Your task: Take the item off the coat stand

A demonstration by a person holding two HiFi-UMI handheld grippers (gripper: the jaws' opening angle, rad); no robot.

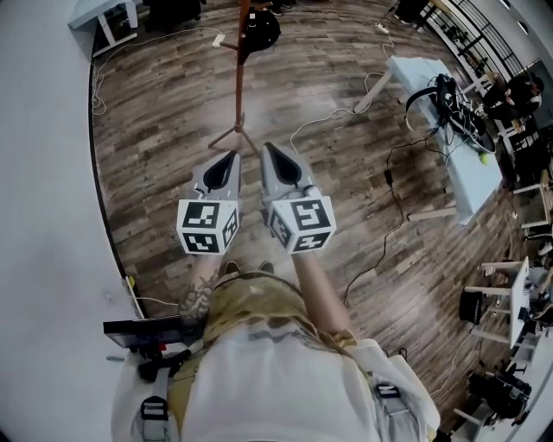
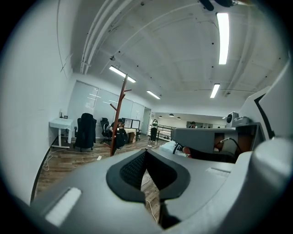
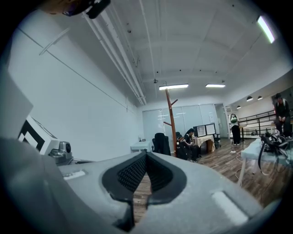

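Observation:
A tall brown coat stand [image 1: 240, 78] rises from the wooden floor ahead of me, and a black item [image 1: 262, 29] hangs near its top. Both grippers are held side by side in front of my body, well short of the stand. My left gripper [image 1: 230, 158] is shut with nothing between its pads. My right gripper [image 1: 268, 150] is shut and empty too. In the left gripper view the coat stand [image 2: 119, 114] is far beyond the closed tips of the left gripper [image 2: 146, 151]. The right gripper view shows the coat stand [image 3: 171, 119] far past the right gripper [image 3: 146, 154].
A white wall runs along my left. A light table [image 1: 449, 147] with headphones and cables stands at the right, and cords trail over the floor. A white desk [image 1: 102, 15] and a black chair [image 2: 85, 131] sit at the back left. People sit and stand far behind the stand.

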